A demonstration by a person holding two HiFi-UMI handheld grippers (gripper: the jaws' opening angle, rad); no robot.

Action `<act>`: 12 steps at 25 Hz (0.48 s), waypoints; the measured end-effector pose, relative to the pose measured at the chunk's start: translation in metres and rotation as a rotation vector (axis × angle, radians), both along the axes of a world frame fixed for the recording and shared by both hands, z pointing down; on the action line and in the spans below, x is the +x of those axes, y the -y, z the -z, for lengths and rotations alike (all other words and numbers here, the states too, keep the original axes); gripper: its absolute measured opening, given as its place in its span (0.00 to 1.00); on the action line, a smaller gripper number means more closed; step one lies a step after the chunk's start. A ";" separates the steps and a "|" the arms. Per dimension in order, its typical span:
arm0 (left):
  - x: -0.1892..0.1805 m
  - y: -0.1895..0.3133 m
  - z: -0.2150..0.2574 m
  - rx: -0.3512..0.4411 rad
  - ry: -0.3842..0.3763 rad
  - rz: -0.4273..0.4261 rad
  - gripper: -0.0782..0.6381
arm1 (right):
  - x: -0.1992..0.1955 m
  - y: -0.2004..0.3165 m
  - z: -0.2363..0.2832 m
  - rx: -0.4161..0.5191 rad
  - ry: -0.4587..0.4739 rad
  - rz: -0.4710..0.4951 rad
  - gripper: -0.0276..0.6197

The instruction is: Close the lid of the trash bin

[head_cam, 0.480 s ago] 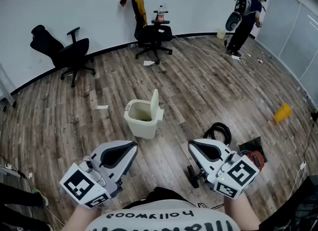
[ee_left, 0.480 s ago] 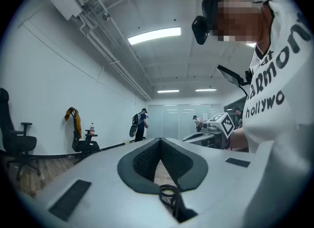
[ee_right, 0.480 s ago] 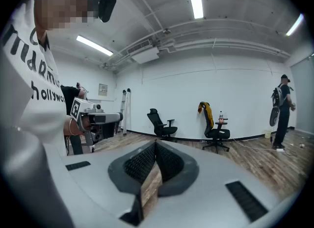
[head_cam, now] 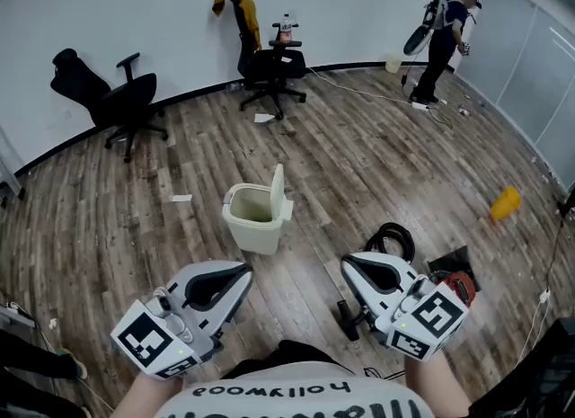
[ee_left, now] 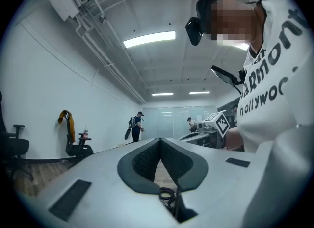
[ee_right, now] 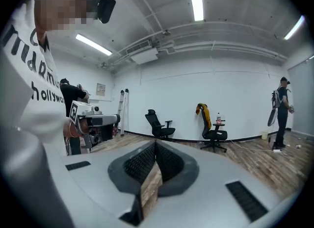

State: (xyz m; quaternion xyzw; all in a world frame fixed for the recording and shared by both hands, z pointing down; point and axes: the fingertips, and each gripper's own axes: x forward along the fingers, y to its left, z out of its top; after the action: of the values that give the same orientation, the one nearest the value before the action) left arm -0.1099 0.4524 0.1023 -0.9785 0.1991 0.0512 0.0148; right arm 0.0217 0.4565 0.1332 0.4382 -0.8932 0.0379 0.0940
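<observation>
A cream trash bin (head_cam: 254, 227) stands on the wood floor in the middle of the head view. Its lid (head_cam: 278, 190) is raised upright at the bin's right side, and the inside looks empty. My left gripper (head_cam: 245, 271) is held low, short of the bin and a little to its left, jaws shut on nothing. My right gripper (head_cam: 347, 264) is short of the bin to the right, also shut and empty. In the left gripper view the left gripper (ee_left: 160, 139) points across the room. The right gripper (ee_right: 155, 142) likewise faces the far wall, and neither gripper view shows the bin.
Two black office chairs (head_cam: 121, 97) (head_cam: 269, 64) stand by the far wall. A person (head_cam: 442, 40) stands at the back right. A black cable coil (head_cam: 392, 240) and a dark tool (head_cam: 452, 274) lie right of my right gripper. A yellow object (head_cam: 505, 202) and paper scraps lie on the floor.
The head view has shifted slightly. The left gripper has edged a little to the right. The bin and its lid stand as before.
</observation>
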 end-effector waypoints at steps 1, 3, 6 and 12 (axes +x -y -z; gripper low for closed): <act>0.000 -0.002 -0.001 -0.005 -0.007 -0.014 0.12 | 0.000 -0.001 0.001 0.003 0.009 -0.008 0.06; -0.003 -0.003 -0.003 -0.013 -0.009 -0.023 0.12 | 0.000 -0.002 0.003 0.007 0.033 -0.025 0.06; -0.014 -0.001 -0.003 -0.036 -0.025 -0.012 0.12 | -0.004 -0.003 0.007 0.001 0.068 -0.047 0.06; -0.031 -0.009 -0.011 -0.066 -0.043 -0.069 0.12 | -0.016 -0.012 -0.005 -0.017 0.100 -0.090 0.06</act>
State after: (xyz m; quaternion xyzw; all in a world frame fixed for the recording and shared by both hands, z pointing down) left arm -0.1414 0.4618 0.1131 -0.9834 0.1671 0.0658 -0.0237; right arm 0.0059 0.4685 0.1378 0.4745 -0.8758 0.0718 0.0512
